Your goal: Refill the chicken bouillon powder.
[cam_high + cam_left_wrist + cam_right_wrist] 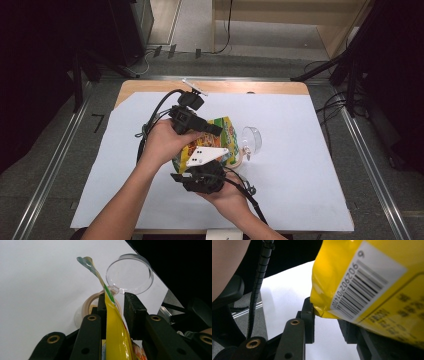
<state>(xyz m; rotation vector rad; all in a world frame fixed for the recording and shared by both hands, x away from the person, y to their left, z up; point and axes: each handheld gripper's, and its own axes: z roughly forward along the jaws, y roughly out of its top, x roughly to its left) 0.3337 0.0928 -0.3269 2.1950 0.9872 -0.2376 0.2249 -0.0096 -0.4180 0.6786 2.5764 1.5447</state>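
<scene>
A yellow snack bag [227, 131] hangs just above the white-covered table [300, 165], between both grippers. My left gripper [212, 130] reaches in from the left. In the left gripper view its jaws [115, 300] stand either side of the bag [117, 335]; the bag's flat top seal runs up along the left jaw, and lower down its body fills the gap. My right gripper [202, 165] comes from below under its grey plate. In the right gripper view this gripper [325, 315] is shut on the bag's barcode corner [362, 277].
A clear round dish [252, 138] [130, 273] lies on the paper just right of the bag. A beige tape roll [239, 159] [87, 305] sits beside it. Cables trail from both grippers. Dark stands flank the table, with grey floor around it.
</scene>
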